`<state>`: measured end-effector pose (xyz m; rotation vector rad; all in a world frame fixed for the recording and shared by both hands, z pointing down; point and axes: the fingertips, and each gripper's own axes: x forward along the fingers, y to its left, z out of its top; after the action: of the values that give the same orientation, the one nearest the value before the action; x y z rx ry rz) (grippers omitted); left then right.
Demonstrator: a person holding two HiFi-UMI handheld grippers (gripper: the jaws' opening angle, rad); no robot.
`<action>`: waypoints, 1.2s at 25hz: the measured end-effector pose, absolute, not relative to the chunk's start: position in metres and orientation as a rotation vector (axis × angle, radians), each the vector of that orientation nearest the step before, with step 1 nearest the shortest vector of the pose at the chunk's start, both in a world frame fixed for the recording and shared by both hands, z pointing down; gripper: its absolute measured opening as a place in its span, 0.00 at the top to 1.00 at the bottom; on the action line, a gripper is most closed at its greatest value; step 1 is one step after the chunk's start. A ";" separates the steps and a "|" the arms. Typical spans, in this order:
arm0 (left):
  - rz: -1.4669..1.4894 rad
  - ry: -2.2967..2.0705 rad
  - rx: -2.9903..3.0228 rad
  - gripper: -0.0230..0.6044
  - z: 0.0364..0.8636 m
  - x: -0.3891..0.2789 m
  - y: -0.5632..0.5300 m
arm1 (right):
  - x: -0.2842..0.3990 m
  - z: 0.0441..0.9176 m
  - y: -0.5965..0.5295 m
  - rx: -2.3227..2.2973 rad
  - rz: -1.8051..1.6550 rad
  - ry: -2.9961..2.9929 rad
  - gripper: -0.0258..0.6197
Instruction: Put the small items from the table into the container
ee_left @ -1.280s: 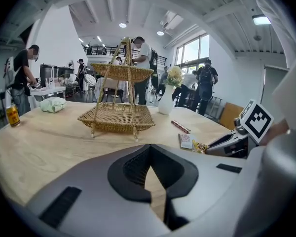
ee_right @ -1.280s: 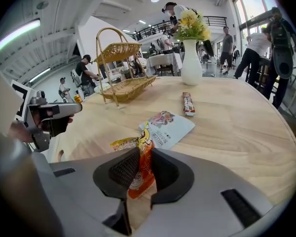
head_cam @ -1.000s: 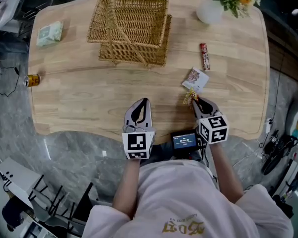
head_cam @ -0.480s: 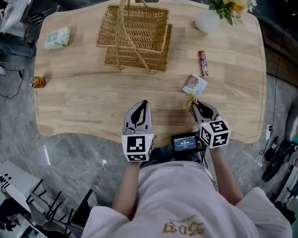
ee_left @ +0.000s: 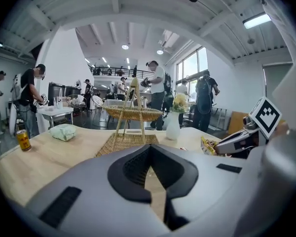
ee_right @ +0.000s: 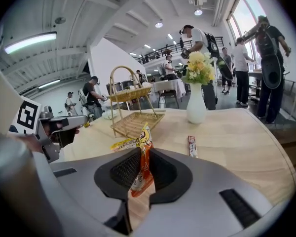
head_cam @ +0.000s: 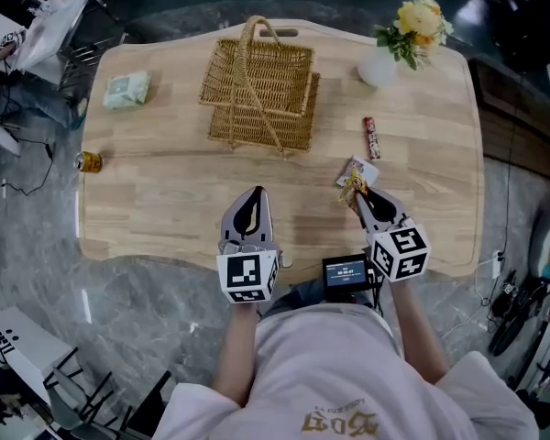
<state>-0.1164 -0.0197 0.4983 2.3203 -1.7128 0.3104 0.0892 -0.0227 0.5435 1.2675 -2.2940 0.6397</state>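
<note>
Pinched between the right gripper's (head_cam: 359, 193) jaws in the head view was an orange-and-yellow snack packet (head_cam: 352, 183), long axis running forward off the tips, over the pale wooden bench (head_cam: 165, 200). Beside it, the left gripper (head_cam: 257, 192) was closed and empty.

In the left gripper view, those jaws met at the tips, with a wicker basket (ee_left: 130, 113) ahead and people (ee_left: 157, 90) standing in a high, bright hall.

In the right gripper view, the crinkled packet stood upright between the pads, its yellow top flopping left.
</note>
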 end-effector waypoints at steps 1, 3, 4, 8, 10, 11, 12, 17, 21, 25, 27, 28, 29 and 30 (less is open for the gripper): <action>0.295 -1.724 2.324 0.97 0.492 -0.118 -0.021 | 0.088 0.535 -0.025 1.276 0.629 -2.312 0.86; 0.277 -1.738 2.344 0.97 0.480 -0.118 -0.025 | 0.085 0.519 -0.028 1.294 0.608 -2.345 0.86; 0.268 -1.743 2.355 0.97 0.474 -0.117 -0.027 | 0.085 0.513 -0.029 1.303 0.596 -2.358 0.86; 0.222 -1.770 2.400 0.97 0.449 -0.115 -0.033 | 0.081 0.493 -0.034 1.322 0.549 -2.395 0.86; 0.208 -1.781 2.423 0.97 0.437 -0.115 -0.034 | 0.082 0.483 -0.036 1.340 0.531 -2.407 0.86; 0.202 -1.787 2.433 0.97 0.433 -0.116 -0.034 | 0.083 0.478 -0.038 1.351 0.521 -2.414 0.86; 0.197 -1.793 2.440 0.97 0.428 -0.116 -0.035 | 0.084 0.472 -0.040 1.363 0.512 -2.421 0.86; 0.174 -1.819 2.444 0.97 0.415 -0.122 -0.034 | 0.080 0.453 -0.045 1.379 0.465 -2.453 0.86; 0.145 -1.838 2.440 0.97 0.406 -0.128 -0.038 | 0.068 0.439 -0.055 1.354 0.417 -2.492 0.86; 0.143 -1.847 2.438 0.97 0.403 -0.132 -0.045 | 0.057 0.426 -0.068 1.335 0.377 -2.523 0.86; 0.142 -1.849 2.435 0.97 0.401 -0.134 -0.051 | 0.052 0.422 -0.074 1.326 0.366 -2.535 0.86; 0.141 -1.849 2.434 0.97 0.401 -0.135 -0.054 | 0.050 0.420 -0.078 1.319 0.361 -2.542 0.86; 0.142 -1.849 2.433 0.97 0.401 -0.135 -0.058 | 0.047 0.418 -0.081 1.309 0.355 -2.551 0.86; 0.143 -1.850 2.432 0.97 0.401 -0.135 -0.061 | 0.044 0.416 -0.083 1.296 0.351 -2.561 0.86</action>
<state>-0.1354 -0.0606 0.4007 2.4319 -1.8504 0.1432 0.0441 -0.0831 0.4165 1.2962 -2.5607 0.3510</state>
